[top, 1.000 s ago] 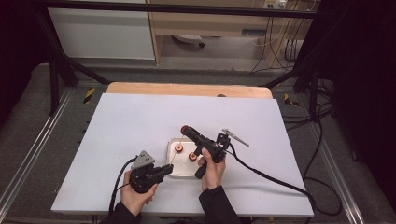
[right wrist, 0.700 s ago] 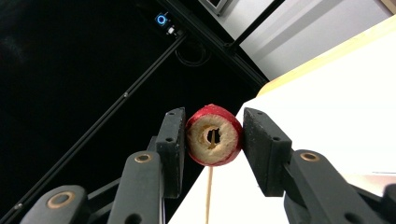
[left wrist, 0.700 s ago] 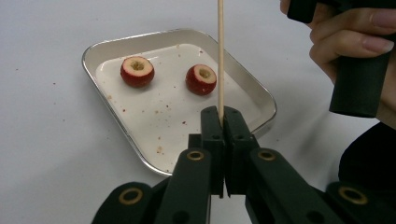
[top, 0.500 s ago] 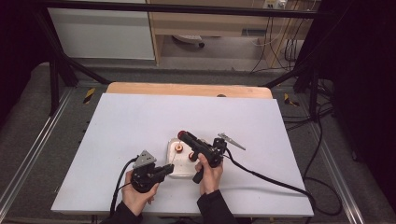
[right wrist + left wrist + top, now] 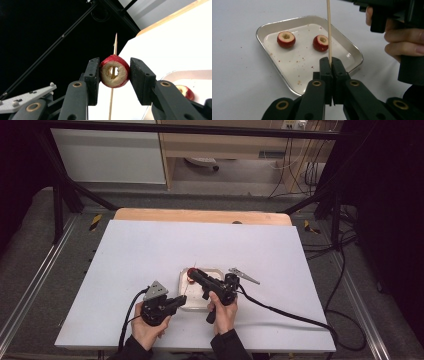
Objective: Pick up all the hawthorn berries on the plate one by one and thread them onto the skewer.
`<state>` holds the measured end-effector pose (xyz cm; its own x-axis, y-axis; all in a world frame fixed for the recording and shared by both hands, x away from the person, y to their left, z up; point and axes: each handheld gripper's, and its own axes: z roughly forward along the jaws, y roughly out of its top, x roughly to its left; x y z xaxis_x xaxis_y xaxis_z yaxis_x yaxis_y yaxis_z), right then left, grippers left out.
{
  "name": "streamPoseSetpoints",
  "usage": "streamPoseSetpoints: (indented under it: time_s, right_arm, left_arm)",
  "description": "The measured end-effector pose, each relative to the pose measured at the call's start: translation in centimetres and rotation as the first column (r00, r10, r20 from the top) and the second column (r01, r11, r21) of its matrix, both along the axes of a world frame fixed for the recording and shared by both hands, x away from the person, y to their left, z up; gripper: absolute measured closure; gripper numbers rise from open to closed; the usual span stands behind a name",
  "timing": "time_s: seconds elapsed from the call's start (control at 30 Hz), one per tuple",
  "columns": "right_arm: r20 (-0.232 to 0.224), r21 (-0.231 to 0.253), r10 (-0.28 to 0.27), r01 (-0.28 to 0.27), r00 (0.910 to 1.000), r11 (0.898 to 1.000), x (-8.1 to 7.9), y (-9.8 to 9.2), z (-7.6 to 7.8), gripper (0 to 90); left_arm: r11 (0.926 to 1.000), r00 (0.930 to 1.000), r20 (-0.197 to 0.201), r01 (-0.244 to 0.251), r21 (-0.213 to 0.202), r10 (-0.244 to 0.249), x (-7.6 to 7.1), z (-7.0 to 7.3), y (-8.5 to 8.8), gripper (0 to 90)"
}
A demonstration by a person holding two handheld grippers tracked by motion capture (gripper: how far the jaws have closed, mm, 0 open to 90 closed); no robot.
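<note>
My left gripper (image 5: 331, 62) is shut on the lower end of a thin wooden skewer (image 5: 328, 30), which stands upright near the steel tray (image 5: 274, 23). Two cored red fruits (image 5: 286, 39) (image 5: 320, 43) lie in the tray. My right gripper (image 5: 115, 72) is shut on a third cored red fruit (image 5: 122, 75), hollow side toward its camera. The skewer (image 5: 115, 41) shows through that hollow and sticks out above and below the fruit. From above, the right gripper (image 5: 194, 275) reaches over the tray (image 5: 216, 272), just beyond the left gripper (image 5: 181, 301).
The white table top (image 5: 150, 250) spreads around the tray, with a wooden strip (image 5: 200, 216) along its far edge. Black frame bars (image 5: 70, 195) and cables (image 5: 300, 317) flank the table. Red crumbs dot the tray floor (image 5: 299, 60).
The right gripper with its fruit has shifted a little nearer and leftward, toward the left gripper and the skewer. The left gripper has stayed put.
</note>
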<state>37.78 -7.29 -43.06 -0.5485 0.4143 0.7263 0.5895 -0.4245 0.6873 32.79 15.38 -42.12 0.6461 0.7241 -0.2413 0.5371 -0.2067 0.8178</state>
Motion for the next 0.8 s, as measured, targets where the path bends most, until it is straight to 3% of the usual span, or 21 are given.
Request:
streamPoseSetpoints:
  time_s: [0.3,0.4,0.8]
  right_arm:
    - [-0.028,-0.025,0.044,-0.045,0.9986,0.999,-1.1,0.7,-1.4,61.3]
    - [-0.035,-0.052,0.064,-0.066,0.9973,0.996,-1.5,1.0,-1.8,61.3]
    - [-0.026,-0.101,0.068,-0.070,0.9973,0.992,-2.1,1.2,-2.1,61.3]
  left_arm:
    - [0.9999,1.0000,-0.004,-0.008,0.008,0.008,0.3,-0.2,0.1,88.7]
    - [0.9999,0.9999,-0.006,-0.008,0.014,0.008,0.4,-0.2,0.1,88.7]
    - [0.9994,0.9999,0.000,0.011,0.031,-0.011,0.5,-0.5,0.0,88.7]
